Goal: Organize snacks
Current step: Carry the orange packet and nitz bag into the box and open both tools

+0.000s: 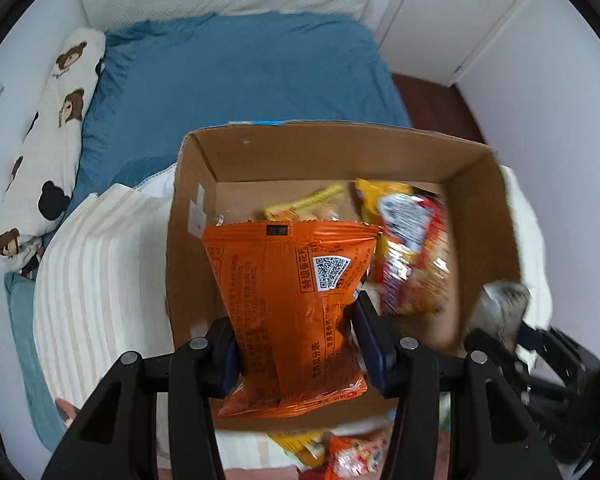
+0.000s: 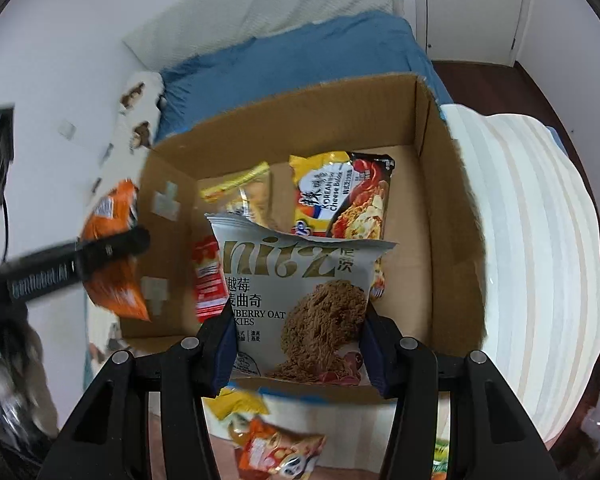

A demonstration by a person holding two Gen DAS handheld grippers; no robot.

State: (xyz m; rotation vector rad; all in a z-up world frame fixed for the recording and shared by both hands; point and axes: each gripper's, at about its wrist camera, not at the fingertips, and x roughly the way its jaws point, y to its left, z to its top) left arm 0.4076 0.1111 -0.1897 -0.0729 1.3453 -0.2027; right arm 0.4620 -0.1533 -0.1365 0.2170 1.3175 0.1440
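Observation:
An open cardboard box (image 1: 340, 152) (image 2: 448, 208) stands on the bed. My left gripper (image 1: 296, 344) is shut on an orange snack packet (image 1: 292, 300), held over the box's near left part; it also shows in the right wrist view (image 2: 116, 280). My right gripper (image 2: 296, 348) is shut on a grey cranberry oat cookie packet (image 2: 300, 300), held over the box's near edge. In the box lie a yellow-black noodle packet (image 2: 344, 200) (image 1: 408, 248), a yellow packet (image 2: 244, 192) (image 1: 304, 204) and a red packet (image 2: 208, 276).
More snack packets (image 2: 276, 448) (image 1: 340, 456) lie on the surface in front of the box. A striped white cushion (image 1: 100, 280) (image 2: 532, 260) flanks the box. Blue bedding (image 1: 240, 80), a bear-print pillow (image 1: 52, 140) and white walls lie beyond.

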